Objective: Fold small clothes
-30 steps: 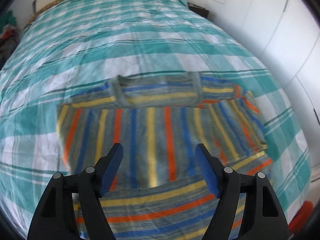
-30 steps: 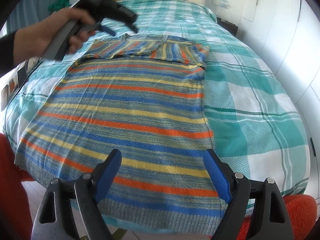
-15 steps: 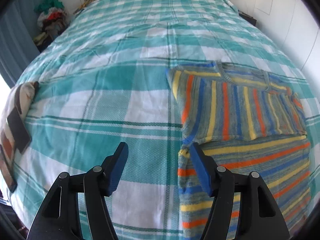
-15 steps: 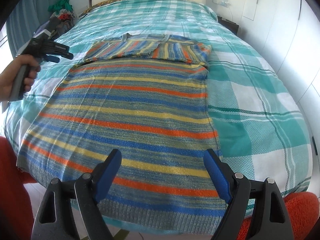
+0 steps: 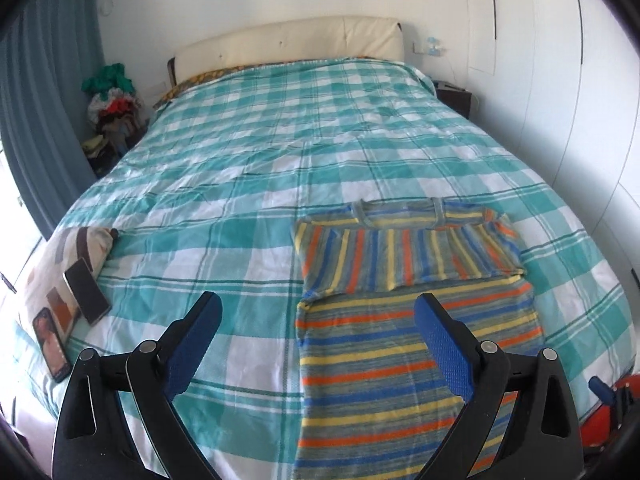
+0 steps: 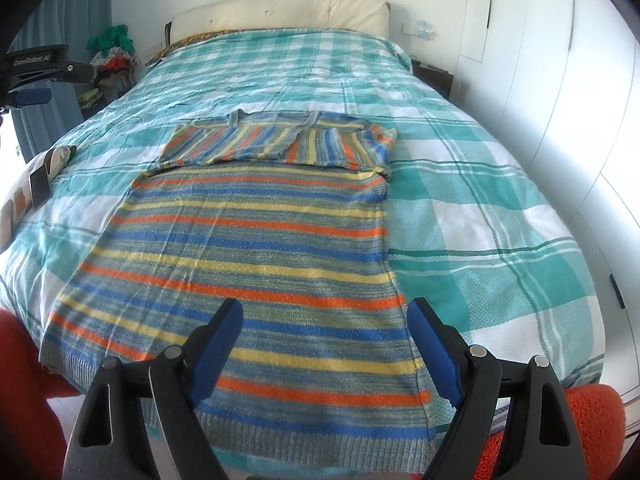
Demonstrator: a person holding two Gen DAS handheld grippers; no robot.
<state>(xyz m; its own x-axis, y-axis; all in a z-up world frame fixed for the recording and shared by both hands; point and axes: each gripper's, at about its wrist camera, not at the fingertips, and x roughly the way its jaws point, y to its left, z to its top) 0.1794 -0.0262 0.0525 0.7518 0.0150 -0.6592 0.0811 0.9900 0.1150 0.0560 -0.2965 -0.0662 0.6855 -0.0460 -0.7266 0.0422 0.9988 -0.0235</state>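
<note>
A sweater (image 5: 412, 344) striped in blue, orange, yellow and grey lies flat on the checked bed, hem toward me. Both sleeves (image 5: 404, 256) are folded across its chest below the collar. My left gripper (image 5: 316, 308) hangs above the bed, over the sweater's left edge, well short of the sleeves. Its jaws are opening, with nothing held between them. One of its blue pads (image 6: 30, 97) shows at the left edge of the right wrist view. My right gripper (image 6: 324, 308) stands open above the sweater (image 6: 248, 248) near its hem, right of middle, gripping nothing.
The teal and white checked cover (image 5: 280, 152) spreads to a cream headboard (image 5: 288, 40). At the bed's left edge, two phones (image 5: 86, 290) lie on a patterned pillow (image 5: 92, 244). A pile of clothes (image 5: 114, 108) sits on the floor at the far left, and white wardrobe doors (image 5: 560, 100) line the right. Orange-red fabric (image 6: 592, 412) shows below the hem.
My left gripper has drawn back from over the folded sleeves, swung left and risen, and its jaws stand wider. The right gripper has barely moved, and the sweater lies as before.
</note>
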